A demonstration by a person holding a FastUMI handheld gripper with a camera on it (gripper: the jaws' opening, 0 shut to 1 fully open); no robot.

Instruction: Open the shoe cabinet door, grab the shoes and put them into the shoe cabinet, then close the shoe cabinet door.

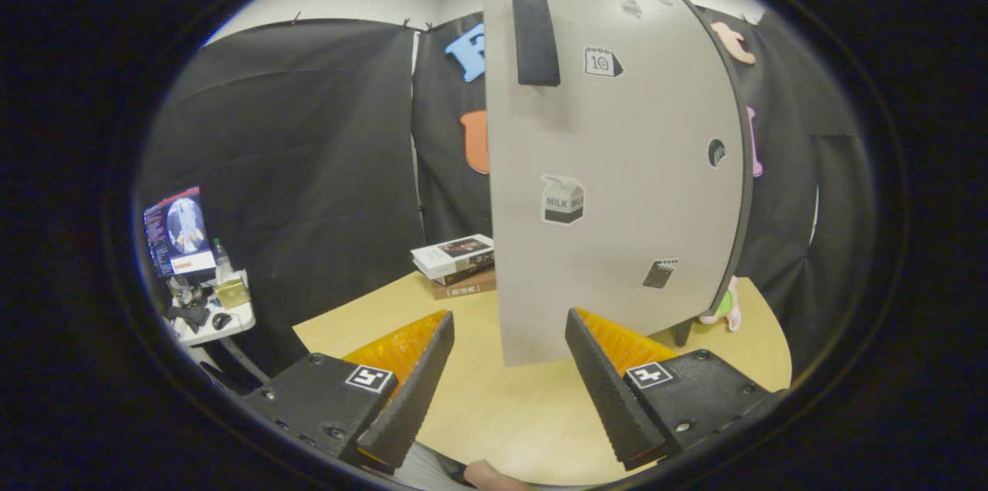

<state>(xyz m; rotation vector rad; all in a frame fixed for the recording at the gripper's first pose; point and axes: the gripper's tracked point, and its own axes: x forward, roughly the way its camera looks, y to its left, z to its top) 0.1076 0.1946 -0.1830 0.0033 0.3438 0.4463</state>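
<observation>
The jaws (509, 336) stand wide apart and hold nothing, their tips low over the pale wooden table (494, 414). Just ahead of them, its lower free edge nearly between the fingertips, hangs the grey shoe cabinet door (617, 167), seemingly swung partly open, its face dotted with small stickers. High on that face, near the free edge and well above the jaws, sits a dark vertical handle (535, 33). The shoes cannot be made out, and the cabinet's inside is hidden behind the door.

The step in hand looks to be working the door, though opening or closing cannot be told from this alone. To do it well, the jaws should either rise to the handle and close squarely on it, or pinch the free edge with both fingers flat on the panel, then follow the hinge's arc rather than pull straight.

Beyond the door's free edge a stack of books (457, 265) lies on the table; a small pink and green toy (725, 307) rests by the cabinet's foot.
</observation>
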